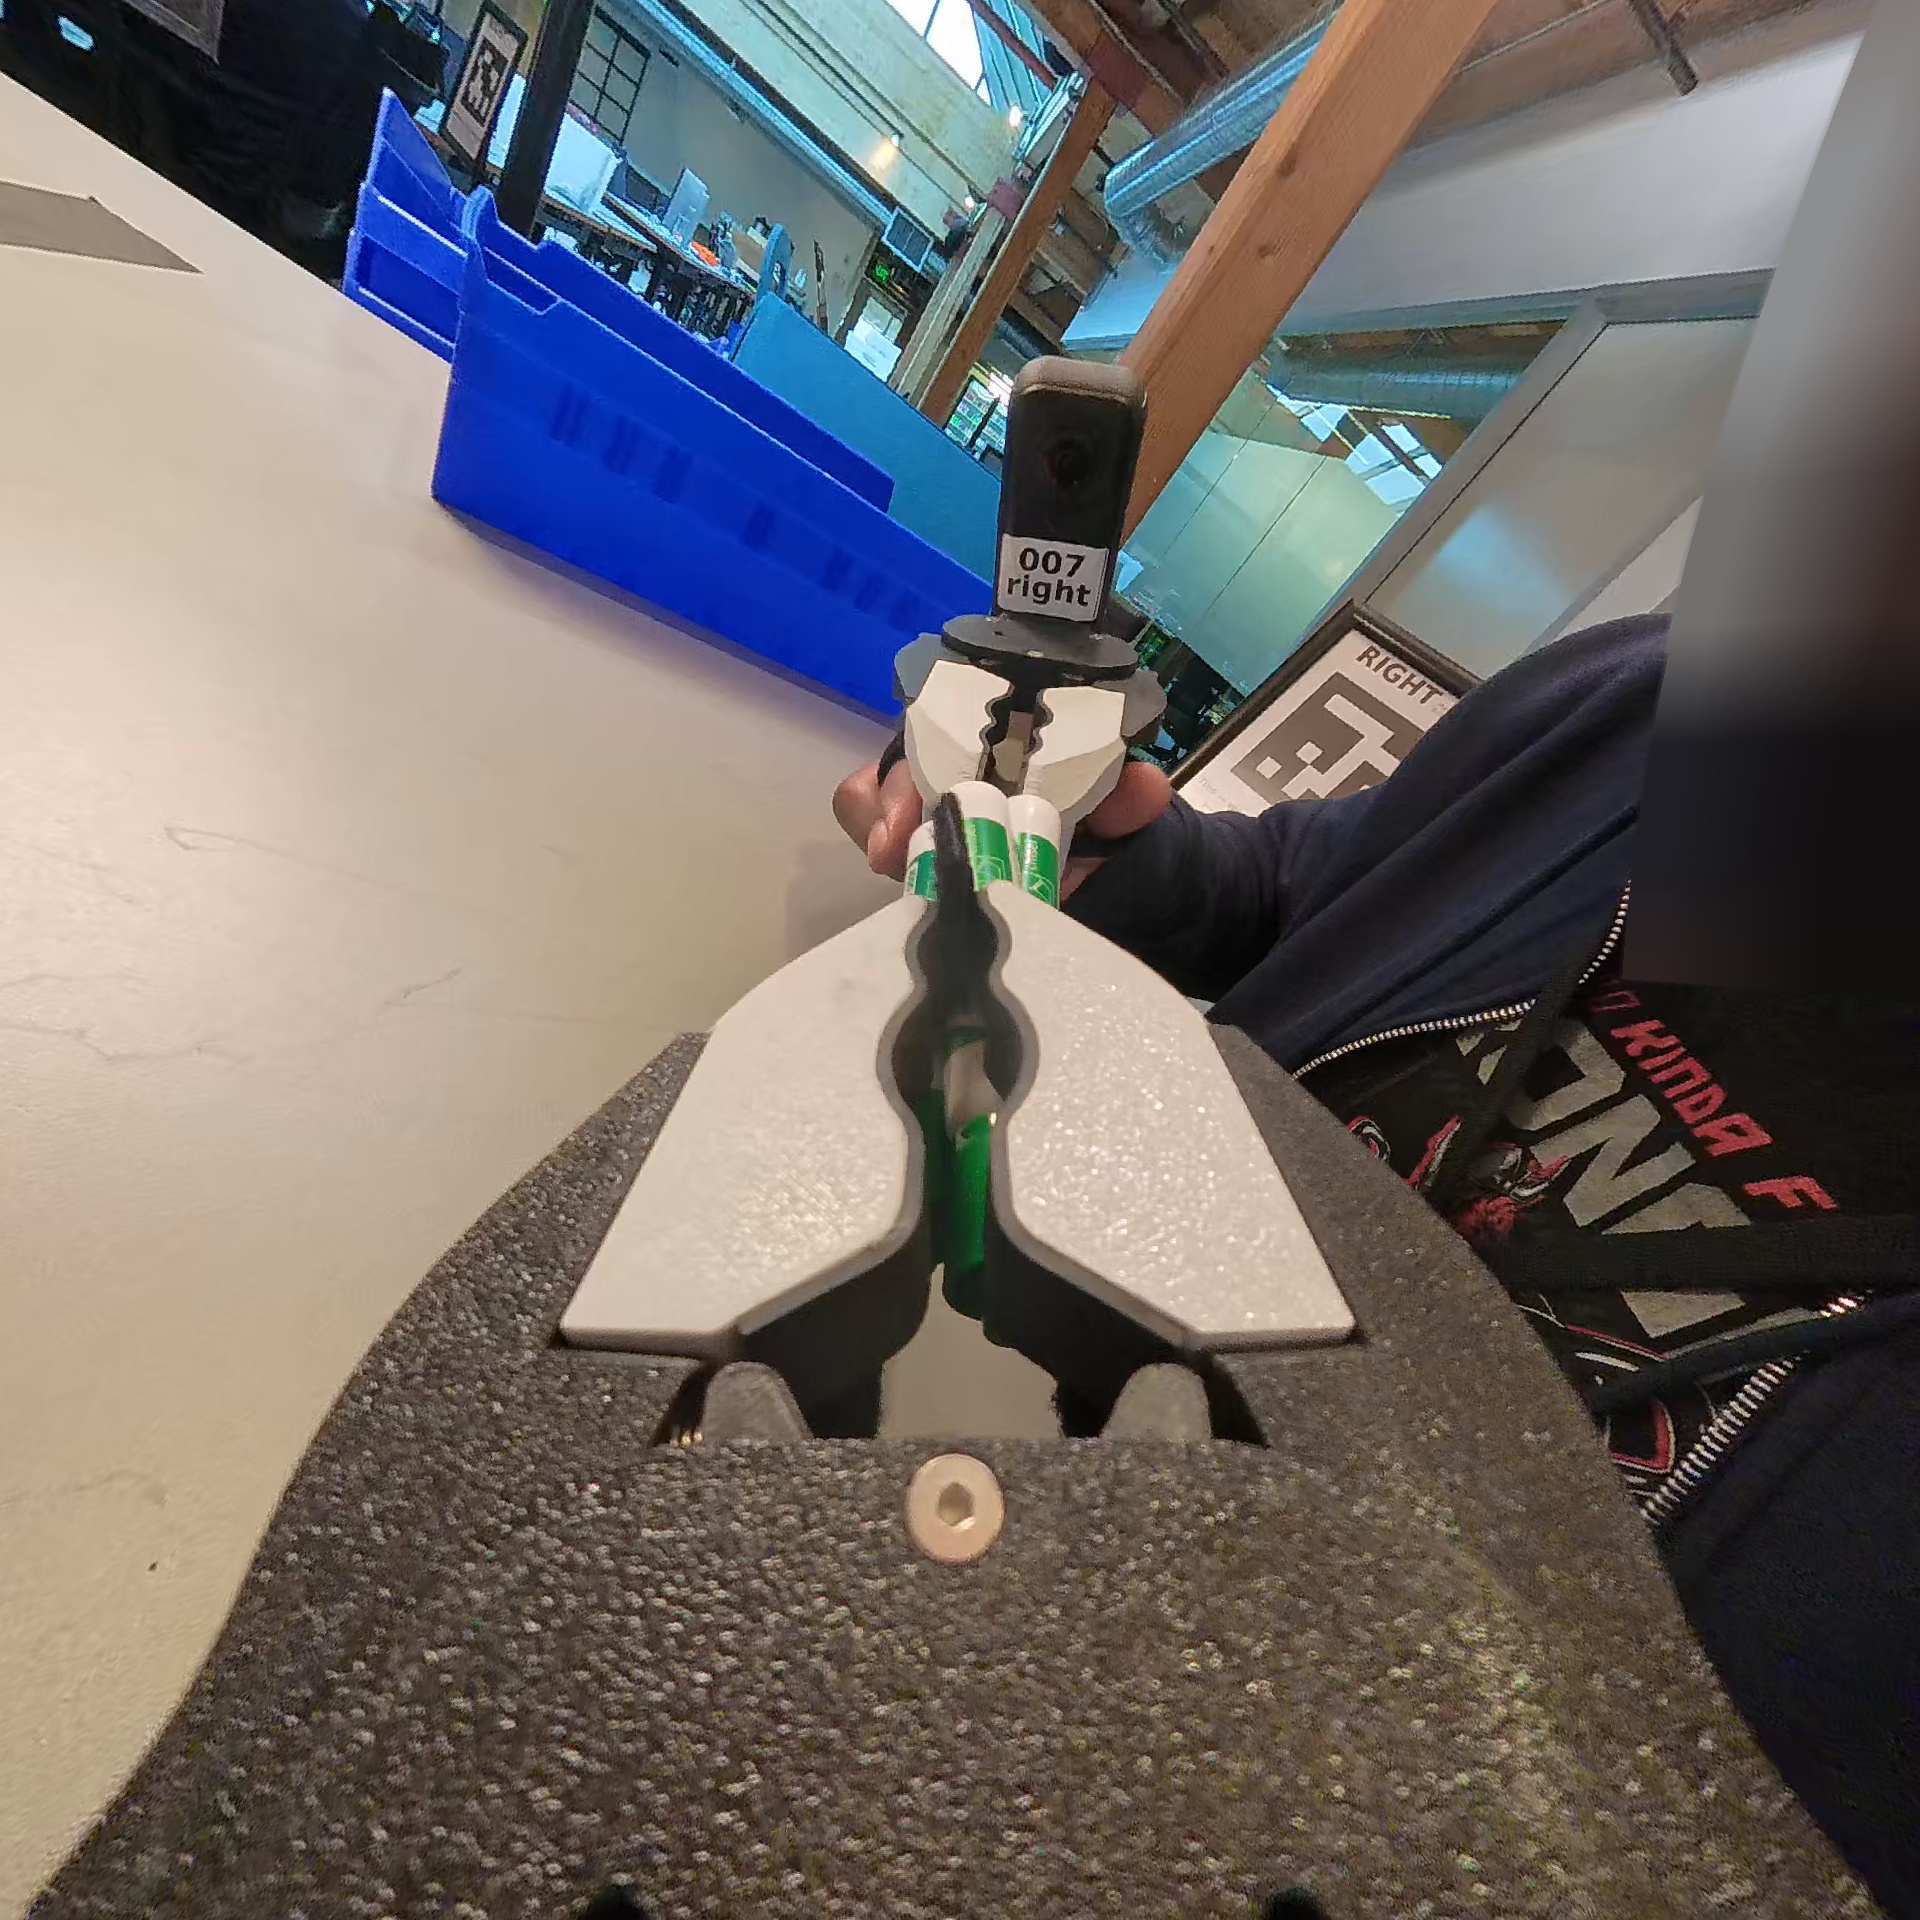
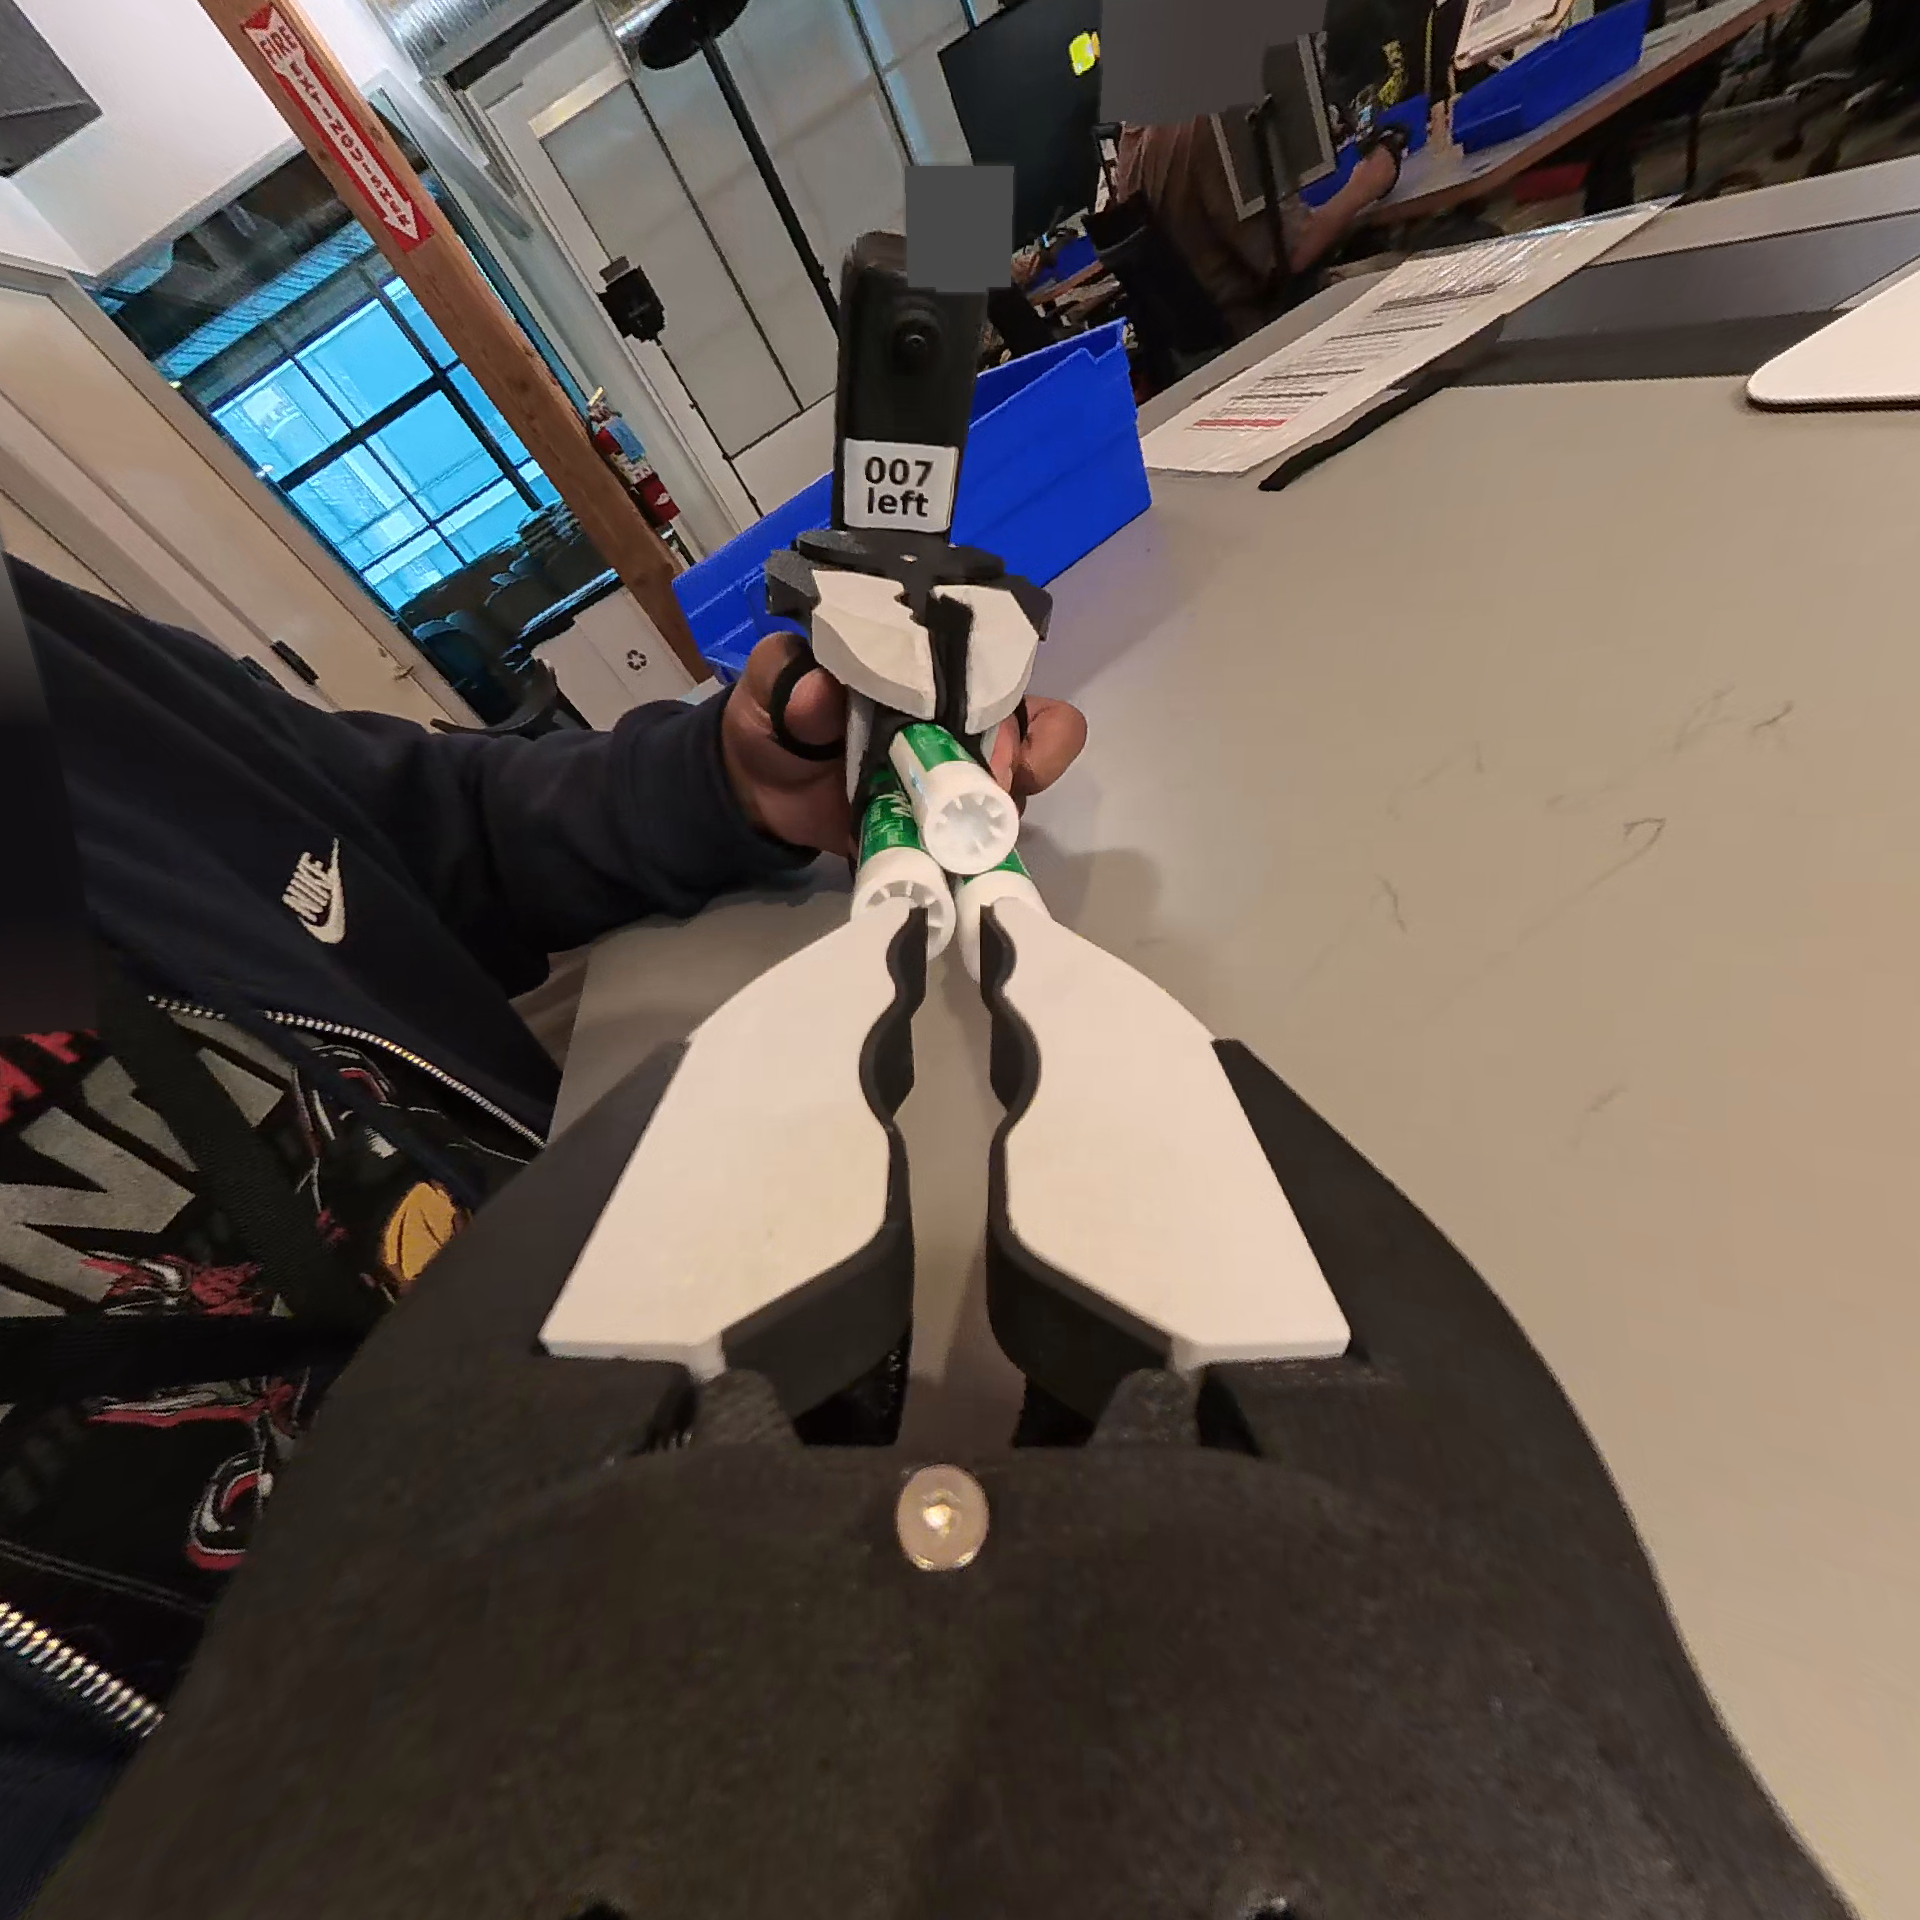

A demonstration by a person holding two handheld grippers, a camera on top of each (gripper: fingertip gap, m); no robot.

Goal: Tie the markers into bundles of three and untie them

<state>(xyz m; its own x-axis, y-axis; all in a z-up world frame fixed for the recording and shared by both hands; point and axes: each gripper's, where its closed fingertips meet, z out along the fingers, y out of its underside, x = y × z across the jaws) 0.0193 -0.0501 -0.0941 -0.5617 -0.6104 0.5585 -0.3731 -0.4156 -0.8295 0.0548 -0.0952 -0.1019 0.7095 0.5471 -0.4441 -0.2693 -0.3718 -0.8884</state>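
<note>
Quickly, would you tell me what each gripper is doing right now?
Left gripper: closed on the black tie around the three green markers.
Right gripper: open, fingertips by the marker ends, gripping nothing.

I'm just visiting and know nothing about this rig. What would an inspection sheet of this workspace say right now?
Surface: pale grey table, faintly scuffed.
Job's things: three green-and-white markers bunched together, black band around them.
Clutter: blue bins; printed sheet.
Grippers: left gripper nearly closed on the black band; right gripper with a gap between its fingers, at the marker ends, holding nothing.
Cables: nothing seen.
Surroundings: wooden beam, windows, another person at a far desk.
</note>
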